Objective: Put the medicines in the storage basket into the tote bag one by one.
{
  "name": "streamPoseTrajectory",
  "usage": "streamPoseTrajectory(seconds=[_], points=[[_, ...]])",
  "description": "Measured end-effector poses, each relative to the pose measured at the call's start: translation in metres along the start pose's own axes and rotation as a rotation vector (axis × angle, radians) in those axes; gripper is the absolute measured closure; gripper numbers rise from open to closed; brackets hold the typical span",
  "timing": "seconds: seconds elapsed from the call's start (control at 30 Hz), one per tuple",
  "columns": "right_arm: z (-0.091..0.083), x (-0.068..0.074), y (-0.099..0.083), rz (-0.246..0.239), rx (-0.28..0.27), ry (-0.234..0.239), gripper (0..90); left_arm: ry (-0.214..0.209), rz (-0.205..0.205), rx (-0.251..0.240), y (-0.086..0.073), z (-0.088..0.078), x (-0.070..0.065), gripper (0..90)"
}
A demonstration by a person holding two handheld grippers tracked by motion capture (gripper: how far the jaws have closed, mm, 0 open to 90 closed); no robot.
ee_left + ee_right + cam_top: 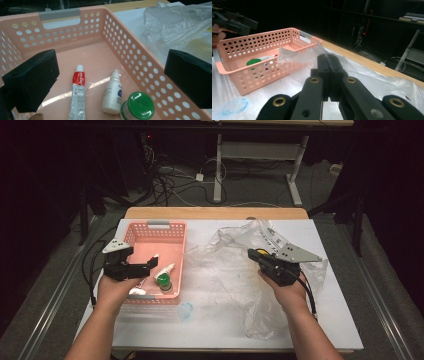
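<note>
A pink perforated basket [176, 231] stands on the table's left part. In it lie a red-and-white toothpaste tube [78, 96], a white dropper bottle [112, 95] and a green-lidded jar [138, 106]. My left gripper [150, 266] hovers over the basket's near left side, its jaws wide open with nothing between them [111, 72]. A clear plastic bag [220, 265] lies crumpled to the right of the basket. My right gripper [252, 253] is shut on a raised edge of that bag [294, 56], the film pinched between its black jaws [328, 61].
The white table cover [210, 330] carries a faint blue stain [185, 310] near the basket's front corner. A wooden table edge [215, 213] runs along the far side. Beyond it stand a desk frame [218, 175] and loose cables [165, 182] on the floor.
</note>
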State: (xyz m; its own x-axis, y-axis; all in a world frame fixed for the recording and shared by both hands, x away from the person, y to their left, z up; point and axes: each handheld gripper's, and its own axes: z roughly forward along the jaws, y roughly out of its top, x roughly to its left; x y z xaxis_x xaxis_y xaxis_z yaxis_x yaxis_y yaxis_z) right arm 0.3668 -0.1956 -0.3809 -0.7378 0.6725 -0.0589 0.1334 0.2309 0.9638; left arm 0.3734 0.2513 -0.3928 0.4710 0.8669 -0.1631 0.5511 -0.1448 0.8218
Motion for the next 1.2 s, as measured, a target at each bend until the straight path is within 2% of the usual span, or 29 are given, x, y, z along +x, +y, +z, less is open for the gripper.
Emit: streamPoseTrajectory(seconds=[0.07,0.13,0.27,0.37,0.5,0.63,0.8,0.97,1.07,1.2], points=[[0.000,0.000,0.000,-0.007,0.001,-0.002,90.0,0.006,0.005,0.008,0.003,0.005,0.003,0.0],[0.000,0.000,-0.001,-0.010,-0.001,-0.004,90.0,-0.007,-0.013,0.021,0.005,0.010,0.008,0.0],[0.002,0.001,-0.001,-0.014,0.005,-0.002,90.0,-0.015,-0.025,0.080,0.006,0.023,0.015,0.3],[0.004,0.001,0.000,-0.011,0.010,0.002,90.0,-0.011,-0.031,0.108,0.005,0.032,0.017,0.3],[0.003,0.000,0.003,0.000,0.002,0.009,90.0,0.011,-0.008,0.143,0.007,0.040,0.017,0.3],[0.004,0.000,0.004,0.007,0.004,0.008,90.0,0.023,-0.029,0.173,0.011,0.046,0.022,1.6],[0.003,0.003,0.004,0.010,-0.016,0.024,90.0,0.037,-0.040,0.250,0.012,0.056,0.026,3.9],[0.005,0.004,0.002,0.002,-0.006,0.034,90.0,0.058,-0.043,0.325,0.011,0.065,0.028,5.4],[0.005,0.003,0.000,0.007,-0.005,0.033,90.0,0.064,-0.024,0.376,0.012,0.068,0.029,9.7],[0.003,0.001,-0.001,0.009,-0.012,0.027,90.0,0.086,-0.034,0.437,0.013,0.071,0.033,13.6]])
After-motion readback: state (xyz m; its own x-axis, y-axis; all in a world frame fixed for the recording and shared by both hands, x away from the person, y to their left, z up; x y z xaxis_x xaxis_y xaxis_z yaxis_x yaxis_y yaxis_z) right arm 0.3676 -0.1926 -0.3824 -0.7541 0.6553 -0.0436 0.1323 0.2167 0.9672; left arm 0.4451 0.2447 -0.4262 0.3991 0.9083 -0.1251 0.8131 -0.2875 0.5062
